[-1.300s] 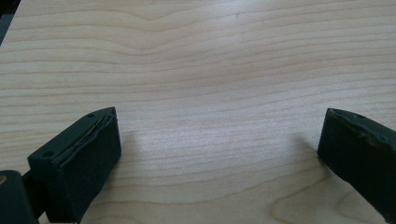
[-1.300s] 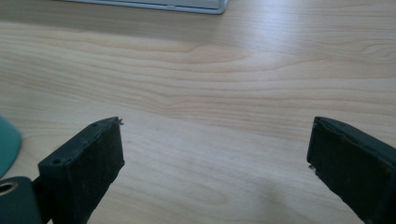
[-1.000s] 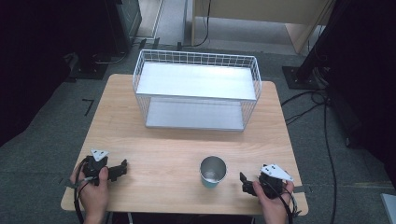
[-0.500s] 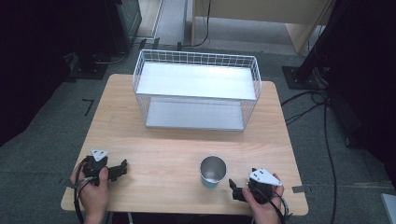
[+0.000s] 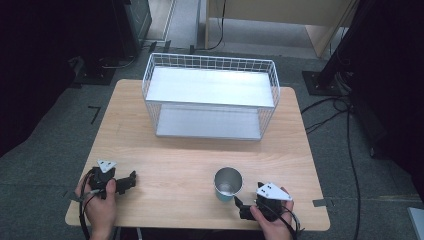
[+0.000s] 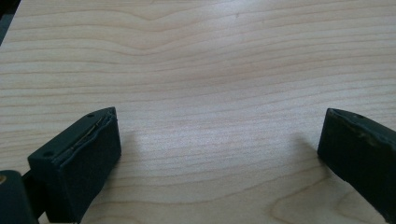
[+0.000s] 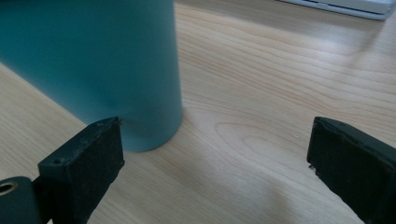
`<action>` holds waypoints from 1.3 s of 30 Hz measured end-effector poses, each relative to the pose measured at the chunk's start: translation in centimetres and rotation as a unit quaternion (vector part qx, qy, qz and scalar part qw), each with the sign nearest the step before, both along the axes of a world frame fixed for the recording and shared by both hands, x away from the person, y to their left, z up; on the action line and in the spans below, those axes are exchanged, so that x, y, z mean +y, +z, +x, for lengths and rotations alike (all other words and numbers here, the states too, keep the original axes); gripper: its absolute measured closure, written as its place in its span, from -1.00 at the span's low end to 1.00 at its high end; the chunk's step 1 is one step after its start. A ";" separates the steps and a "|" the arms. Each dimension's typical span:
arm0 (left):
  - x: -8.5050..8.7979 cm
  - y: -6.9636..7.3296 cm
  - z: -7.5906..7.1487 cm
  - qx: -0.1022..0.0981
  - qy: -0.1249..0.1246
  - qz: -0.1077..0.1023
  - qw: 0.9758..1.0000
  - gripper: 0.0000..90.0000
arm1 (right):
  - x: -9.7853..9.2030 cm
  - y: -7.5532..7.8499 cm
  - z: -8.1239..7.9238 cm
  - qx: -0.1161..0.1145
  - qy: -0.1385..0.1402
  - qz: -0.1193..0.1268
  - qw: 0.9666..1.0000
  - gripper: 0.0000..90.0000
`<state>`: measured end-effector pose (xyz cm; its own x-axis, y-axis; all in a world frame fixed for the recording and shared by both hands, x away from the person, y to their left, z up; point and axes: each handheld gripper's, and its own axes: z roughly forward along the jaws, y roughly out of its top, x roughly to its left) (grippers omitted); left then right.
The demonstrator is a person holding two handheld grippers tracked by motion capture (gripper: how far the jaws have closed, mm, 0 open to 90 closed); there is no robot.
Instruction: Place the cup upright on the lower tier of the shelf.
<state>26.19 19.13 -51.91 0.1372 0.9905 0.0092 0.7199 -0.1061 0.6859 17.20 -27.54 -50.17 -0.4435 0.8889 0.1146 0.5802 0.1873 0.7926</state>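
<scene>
Here, a light wooden table (image 5: 190, 165) with a white wire basket (image 5: 210, 97) standing toward its far side, a pale flat shelf across its top and another along its bottom. Nearer the front edge, right of the middle, a cup (image 5: 228, 183), upright and open at the top, silvery inside, teal outside. Just beside the cup, at its lower right, the right gripper (image 5: 241, 206), held in a hand (image 5: 272, 222) coming in from the bottom edge, a grey three-cornered plate on top. Seen from the right gripper view, jaws spread wide with bare wood between them, the teal cup (image 7: 93, 65) standing close ahead and to the left, its base just beyond the left jaw and outside the gap; touching or not, cannot tell. Over at the front left corner, well apart from the cup, the left gripper (image 5: 131, 180), held in the other hand (image 5: 100, 205), pointing toward the table's middle. In the left gripper view, jaws likewise spread wide over plain wood grain (image 6: 210, 93), pinching nothing.
</scene>
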 end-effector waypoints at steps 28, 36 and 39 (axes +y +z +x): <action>0.0 0.0 0.0 0.000 0.000 0.000 1.000 -1.00 | 3.8 0.1 0.1 -0.023 0.015 0.035 0.999 -0.88; 0.0 0.0 0.0 0.000 0.000 0.000 1.000 -1.00 | 4.6 0.2 0.3 -0.033 0.013 0.038 0.999 -0.80; 0.0 0.0 0.0 0.000 0.000 0.000 1.000 -1.00 | 5.1 0.1 0.3 -0.042 0.012 0.039 0.998 -0.72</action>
<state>26.19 19.13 -51.91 0.1375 0.9905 0.0093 0.7203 -0.1064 0.6855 17.54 -22.47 -50.07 -0.4761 0.8674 0.1447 0.5065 0.1360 0.8515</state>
